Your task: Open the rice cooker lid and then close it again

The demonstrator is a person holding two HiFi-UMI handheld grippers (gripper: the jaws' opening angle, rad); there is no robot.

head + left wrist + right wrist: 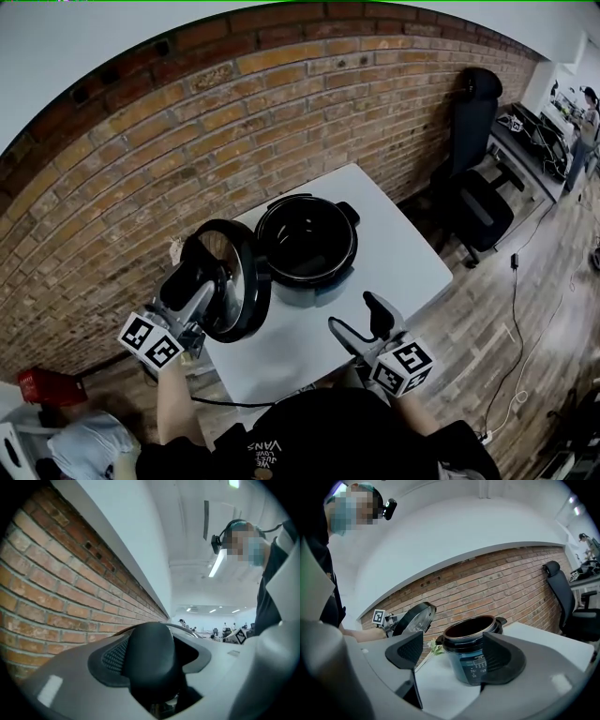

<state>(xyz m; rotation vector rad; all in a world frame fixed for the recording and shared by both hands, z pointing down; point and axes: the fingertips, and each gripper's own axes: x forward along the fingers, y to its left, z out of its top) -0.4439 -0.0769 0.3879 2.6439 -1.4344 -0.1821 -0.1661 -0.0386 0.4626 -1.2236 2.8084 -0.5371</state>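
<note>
Our left gripper tight on the black knob of the round black lid, beside the open dark round rice cooker; our right gripper wide apart, empty.

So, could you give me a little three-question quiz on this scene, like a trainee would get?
1. True or false: the lid sits closed on the rice cooker.
2. The right claw is: A) open and empty, B) shut on the cooker's handle.
3. What holds the lid, and by which part?

Key: 1 false, the lid is off and held tilted beside the cooker. 2 A. 3 the left claw, shut on the lid's black knob.
</note>
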